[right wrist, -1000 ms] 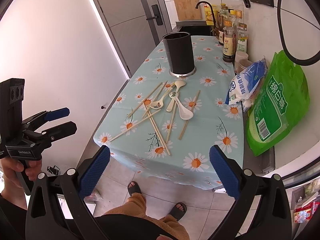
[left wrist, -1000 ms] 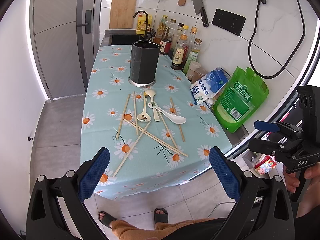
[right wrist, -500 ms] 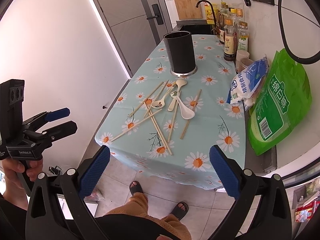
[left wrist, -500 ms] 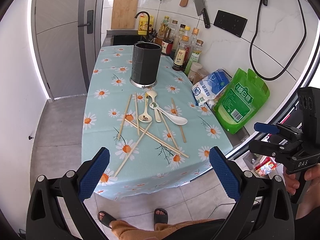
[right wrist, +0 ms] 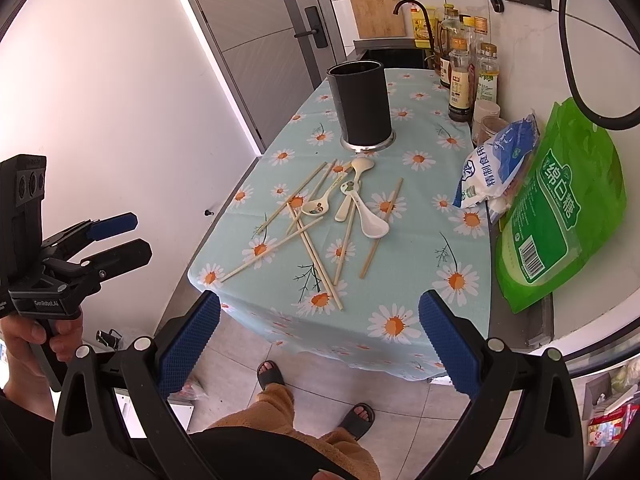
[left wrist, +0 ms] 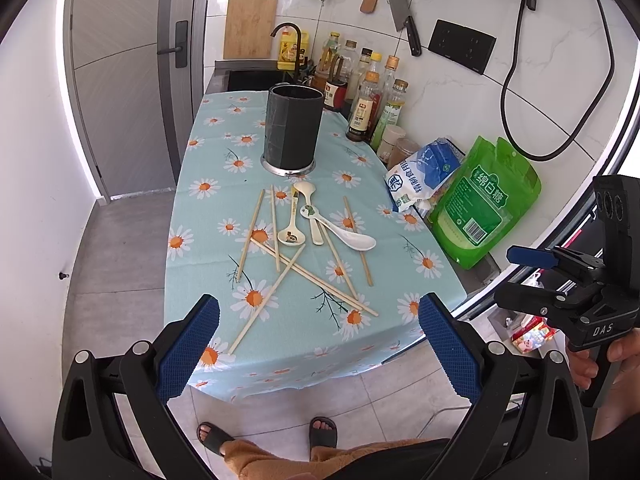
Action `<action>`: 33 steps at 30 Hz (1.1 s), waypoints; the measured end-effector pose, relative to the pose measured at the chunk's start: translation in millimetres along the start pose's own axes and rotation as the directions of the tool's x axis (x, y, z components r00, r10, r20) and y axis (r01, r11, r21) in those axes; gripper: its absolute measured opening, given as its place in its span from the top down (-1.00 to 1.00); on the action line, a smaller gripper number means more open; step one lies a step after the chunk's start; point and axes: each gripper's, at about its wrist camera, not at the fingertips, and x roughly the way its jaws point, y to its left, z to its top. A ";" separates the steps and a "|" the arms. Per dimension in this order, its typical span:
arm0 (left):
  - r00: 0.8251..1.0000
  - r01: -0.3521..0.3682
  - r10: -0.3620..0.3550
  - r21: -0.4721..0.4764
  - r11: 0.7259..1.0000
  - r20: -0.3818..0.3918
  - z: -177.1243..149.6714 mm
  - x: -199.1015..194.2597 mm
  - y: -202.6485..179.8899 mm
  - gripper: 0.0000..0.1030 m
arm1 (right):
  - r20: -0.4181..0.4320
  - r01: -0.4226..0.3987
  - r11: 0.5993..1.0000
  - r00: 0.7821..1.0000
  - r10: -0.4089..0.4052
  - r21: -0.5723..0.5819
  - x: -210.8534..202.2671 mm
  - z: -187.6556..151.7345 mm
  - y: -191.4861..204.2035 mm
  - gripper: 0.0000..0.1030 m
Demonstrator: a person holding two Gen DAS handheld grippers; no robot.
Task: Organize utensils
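Spread wide and holding nothing, the left gripper (left wrist: 318, 344) hangs off the near edge of the counter (left wrist: 208, 128) in the left wrist view, where chopsticks (left wrist: 276, 248) and spoons (left wrist: 320, 224) lie crossed in a loose heap at the middle of the daisy cloth, just in front of the dark utensil holder (left wrist: 294, 126) standing toward the far end. From the right wrist view the right gripper (right wrist: 318, 342) is likewise agape and empty off the near edge, and no handle shows above the holder's rim, so I judge the sorting not yet begun, with every piece left to lift in.
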 end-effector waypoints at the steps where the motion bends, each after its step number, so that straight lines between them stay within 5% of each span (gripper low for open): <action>1: 1.000 -0.001 0.001 -0.001 1.000 0.000 -0.7 0.3 -0.9 -0.87 | -0.003 -0.003 1.000 1.000 0.003 0.002 0.6 0.0 -0.6 -0.92; 23: 0.988 -0.084 0.093 0.078 0.993 -0.119 3.0 41.1 -7.2 -0.87 | -0.057 -0.051 0.998 0.997 0.053 0.038 26.3 11.1 -31.2 -0.92; 33: 0.967 -0.001 0.021 0.079 0.997 -0.256 8.4 100.9 22.0 -0.70 | -0.111 -0.077 0.992 0.990 0.088 0.105 71.3 40.2 -59.5 -0.92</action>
